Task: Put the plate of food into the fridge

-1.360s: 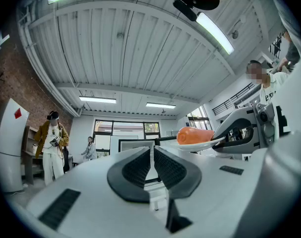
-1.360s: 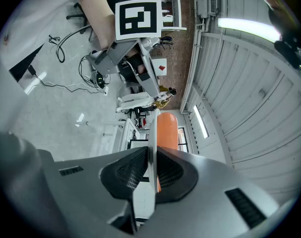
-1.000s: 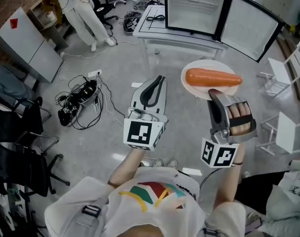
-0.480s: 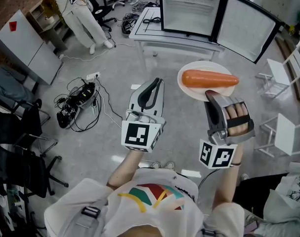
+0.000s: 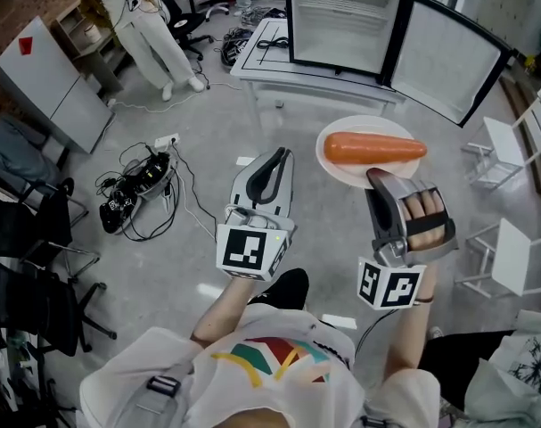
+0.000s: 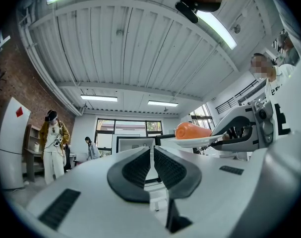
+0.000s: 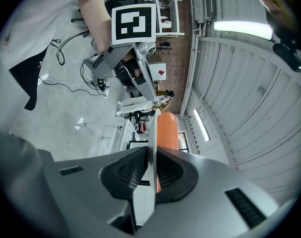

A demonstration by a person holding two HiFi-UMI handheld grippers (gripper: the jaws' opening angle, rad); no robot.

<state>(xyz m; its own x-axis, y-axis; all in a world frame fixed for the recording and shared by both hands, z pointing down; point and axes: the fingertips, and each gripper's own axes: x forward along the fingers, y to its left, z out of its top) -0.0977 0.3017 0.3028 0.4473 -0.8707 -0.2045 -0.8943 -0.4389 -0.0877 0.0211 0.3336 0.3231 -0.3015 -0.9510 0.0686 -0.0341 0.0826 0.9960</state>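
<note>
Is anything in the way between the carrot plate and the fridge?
Nothing visible is. The right claw grips the plate with the carrot, and the fridge stands open on the white table ahead, its door swung aside. Only floor lies between.

The right gripper (image 7: 151,157) has both jaws closed on the rim of a white plate (image 7: 152,128); the plate appears edge-on, as a thin upright line between the pads; an orange carrot (image 7: 167,130) lies against its right-hand face; the left gripper (image 7: 130,73), topped by its marker cube (image 7: 134,23), sits higher in the picture; a ceiling light (image 7: 242,29) runs along the upper right.
</note>
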